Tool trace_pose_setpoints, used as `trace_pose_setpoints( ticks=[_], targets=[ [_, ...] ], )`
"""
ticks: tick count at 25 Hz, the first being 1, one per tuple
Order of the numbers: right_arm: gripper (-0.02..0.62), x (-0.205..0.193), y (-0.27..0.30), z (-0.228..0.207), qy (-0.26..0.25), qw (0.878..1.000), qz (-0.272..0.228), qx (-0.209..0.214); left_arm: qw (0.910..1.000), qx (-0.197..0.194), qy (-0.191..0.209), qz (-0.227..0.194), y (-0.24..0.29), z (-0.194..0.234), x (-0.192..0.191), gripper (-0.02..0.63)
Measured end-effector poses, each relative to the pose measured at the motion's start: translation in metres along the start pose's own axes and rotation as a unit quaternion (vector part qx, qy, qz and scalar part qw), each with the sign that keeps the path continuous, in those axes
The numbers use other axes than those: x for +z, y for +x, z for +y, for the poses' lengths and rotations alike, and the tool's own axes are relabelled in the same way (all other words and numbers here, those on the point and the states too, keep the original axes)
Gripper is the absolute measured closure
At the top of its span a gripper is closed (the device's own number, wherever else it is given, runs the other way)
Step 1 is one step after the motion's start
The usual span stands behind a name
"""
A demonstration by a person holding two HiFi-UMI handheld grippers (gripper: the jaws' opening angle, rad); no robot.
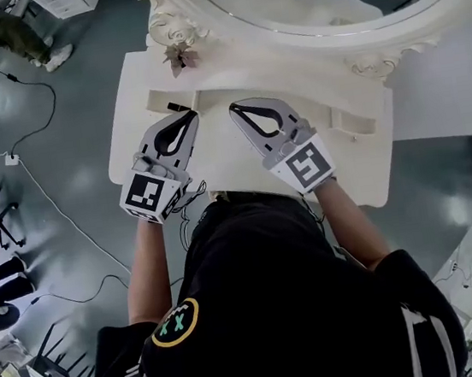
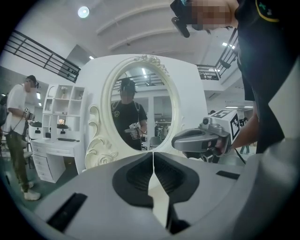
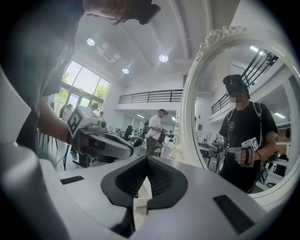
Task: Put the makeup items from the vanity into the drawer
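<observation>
The white vanity [image 1: 135, 110] with its oval mirror [image 1: 299, 11] lies below me. My left gripper [image 1: 193, 114] and right gripper [image 1: 234, 108] hover side by side over the raised back ledge of the vanity top, tips pointing at the mirror. Both are shut with nothing between the jaws, as the left gripper view [image 2: 153, 155] and the right gripper view [image 3: 147, 160] also show. A small dark object [image 1: 178, 107] lies on the ledge just left of the left gripper's tip; I cannot tell what it is. No drawer opening shows.
A carved rosette [image 1: 177, 57] decorates the mirror frame's lower left. Cables [image 1: 48, 199] run over the grey floor left of the vanity. A person [image 2: 16, 131] stands by a white shelf unit [image 2: 58, 117] at the left. Another person [image 3: 154, 129] walks in the background.
</observation>
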State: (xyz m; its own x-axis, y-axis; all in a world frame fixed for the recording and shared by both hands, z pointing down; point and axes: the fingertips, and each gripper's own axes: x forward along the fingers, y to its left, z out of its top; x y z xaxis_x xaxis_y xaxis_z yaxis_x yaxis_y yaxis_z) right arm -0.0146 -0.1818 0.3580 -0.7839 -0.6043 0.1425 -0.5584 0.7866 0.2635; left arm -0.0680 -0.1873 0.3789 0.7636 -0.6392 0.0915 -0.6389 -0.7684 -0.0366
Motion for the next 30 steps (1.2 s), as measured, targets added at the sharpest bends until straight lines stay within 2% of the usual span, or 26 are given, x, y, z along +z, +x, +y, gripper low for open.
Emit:
trace_pose_setpoints(
  ticks=[10,30],
  targets=[
    [0.575,0.006,-0.005,0.002,0.012,0.999,-0.035,-0.014,0.9999,-0.015,0.002,-0.004,0.011,-0.013,0.006,0.58],
    [0.575,0.004,-0.009,-0.007,0.024,0.998,-0.042,-0.029,1.0,-0.006,0.003,-0.006,0.012,-0.012,0.007,0.58]
  ],
)
